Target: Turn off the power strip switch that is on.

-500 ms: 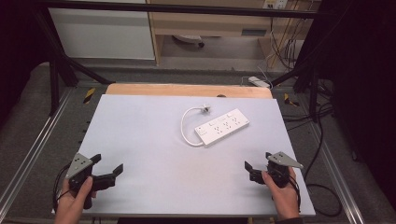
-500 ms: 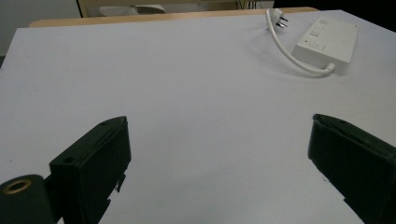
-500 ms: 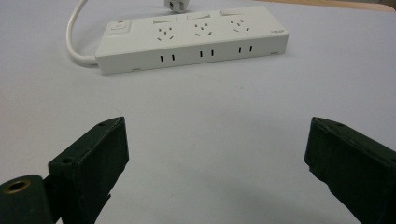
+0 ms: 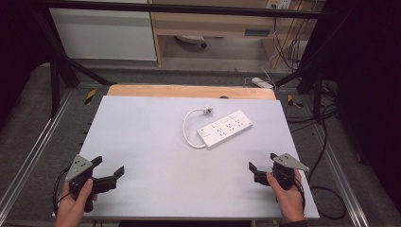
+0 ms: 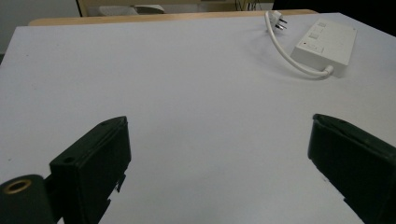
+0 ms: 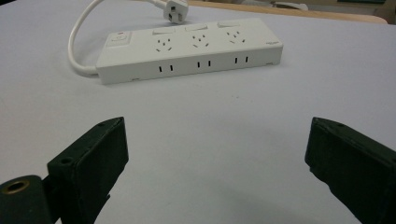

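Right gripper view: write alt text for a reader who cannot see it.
A white power strip lies flat on a pale table, its cord looping from one end round to the plug behind it. In the foreground the right gripper has its two black jaws wide apart with nothing between them.

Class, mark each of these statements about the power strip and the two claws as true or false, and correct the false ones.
1. The white power strip lies flat on the table. True.
2. The right claw is shut on the strip's cord. False: its jaws stand wide open with nothing between them, well short of the strip.
3. The plug lies on the table, unplugged. True.
4. The left claw touches the power strip. False: it is open at the near left of the table, far from the strip.
5. The cord runs straight. False: it curves in a loop from one end of the strip to the plug.
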